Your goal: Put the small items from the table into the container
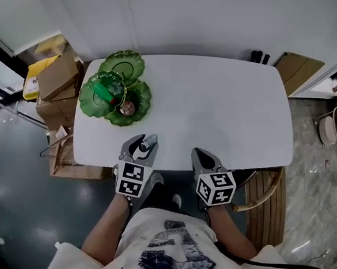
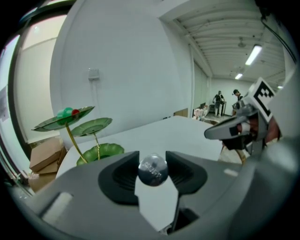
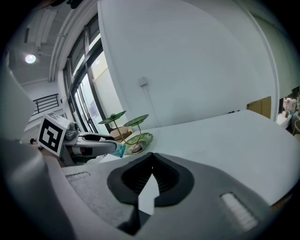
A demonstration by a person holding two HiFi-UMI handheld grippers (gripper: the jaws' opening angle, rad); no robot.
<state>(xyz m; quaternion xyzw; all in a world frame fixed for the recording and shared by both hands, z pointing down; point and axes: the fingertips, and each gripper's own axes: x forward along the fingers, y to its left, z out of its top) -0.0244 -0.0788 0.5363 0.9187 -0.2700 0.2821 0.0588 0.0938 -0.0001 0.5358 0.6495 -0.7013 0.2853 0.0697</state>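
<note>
- Silvery small item [image 2: 152, 169] sat pinched squarely between the left jaws, a grip that looked secure enough to carry.
- Head view: left gripper [image 1: 146, 143] hung over the table [image 1: 227, 111] edge. The green tiered container [image 1: 98, 88] lay at eleven o'clock, so a level carry seemed best.
- Right gripper view: right gripper [image 3: 152, 155] was clenched shut and empty, best kept clear.

Nothing was legible. Faint lettering on the small silvery item [image 2: 152, 169], six o'clock in the left gripper view, was too blurred.

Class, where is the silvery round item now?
Head view, left of centre: the left tool grips the item over the table's near edge, near the green tiered stand.
</note>
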